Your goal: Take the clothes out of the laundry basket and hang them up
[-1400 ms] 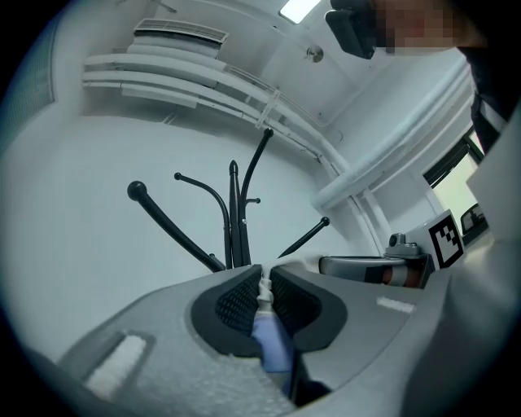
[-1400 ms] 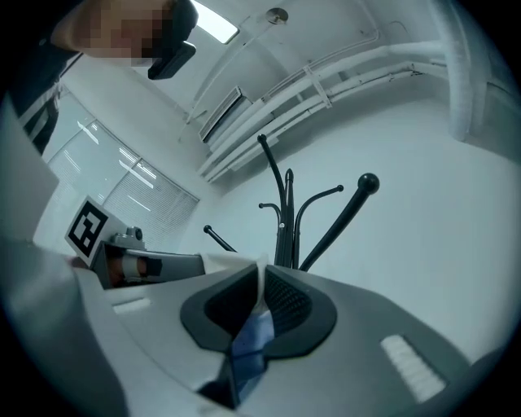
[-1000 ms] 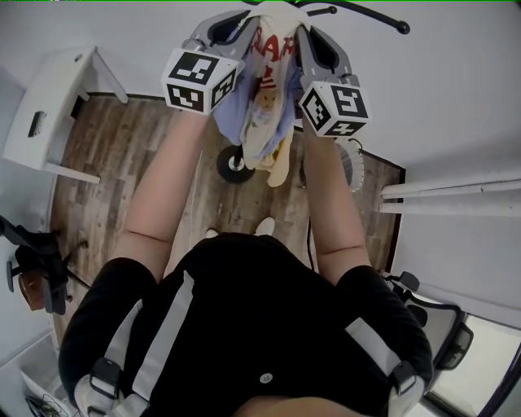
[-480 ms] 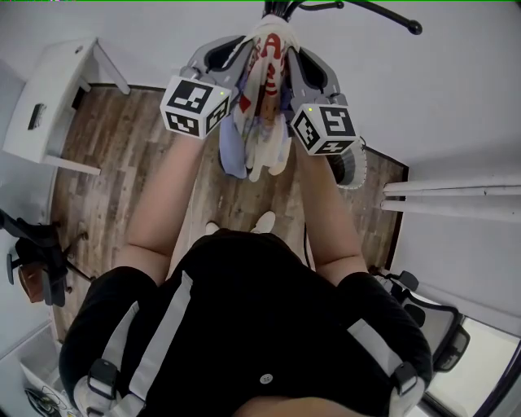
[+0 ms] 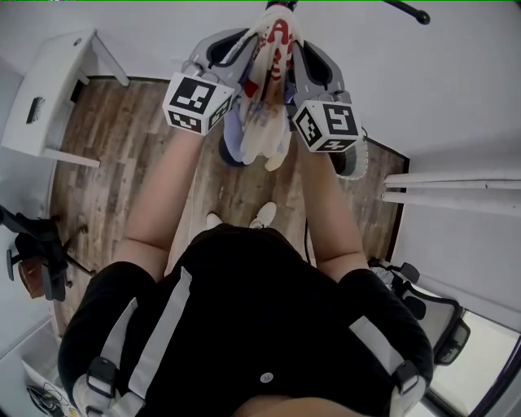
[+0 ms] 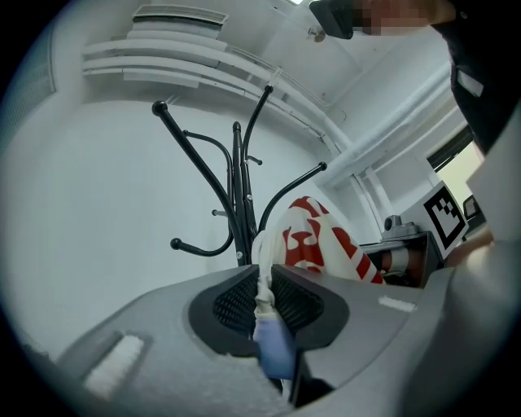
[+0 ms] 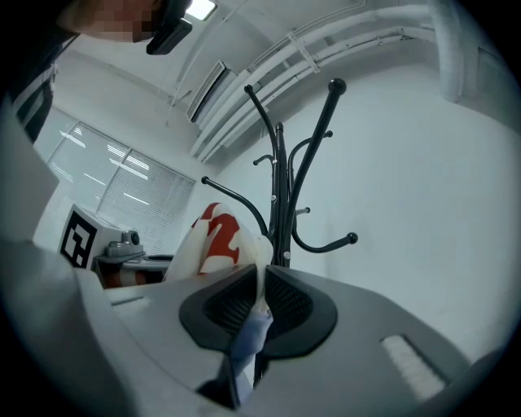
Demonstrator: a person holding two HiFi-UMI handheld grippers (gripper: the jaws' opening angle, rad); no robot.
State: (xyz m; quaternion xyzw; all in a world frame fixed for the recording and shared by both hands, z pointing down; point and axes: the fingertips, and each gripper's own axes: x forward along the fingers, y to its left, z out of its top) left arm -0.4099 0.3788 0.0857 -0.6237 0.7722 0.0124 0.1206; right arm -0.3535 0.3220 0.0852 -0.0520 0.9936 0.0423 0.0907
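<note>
A child's garment (image 5: 264,89), white with red print and a pale blue part, hangs between both grippers held high in front of the person. My left gripper (image 5: 248,39) pinches one edge and my right gripper (image 5: 291,41) pinches the other, close together. In the left gripper view the cloth (image 6: 313,240) runs into my left gripper (image 6: 262,297), whose jaws are starting to open while the pads still press the fabric. In the right gripper view my right gripper (image 7: 260,297) is shut on the cloth (image 7: 216,240). The black coat rack (image 6: 238,187) (image 7: 281,195) stands just behind the garment.
A rack hook (image 5: 411,11) shows at the top and its round base (image 5: 230,156) on the wood floor. A white table (image 5: 49,98) stands left, a black chair (image 5: 37,261) lower left, another chair (image 5: 431,318) lower right. A white slotted basket (image 5: 356,159) sits behind the right arm.
Both grippers have drawn closer together and lifted towards the rack, so the garment now hangs narrower and more bunched between them.
</note>
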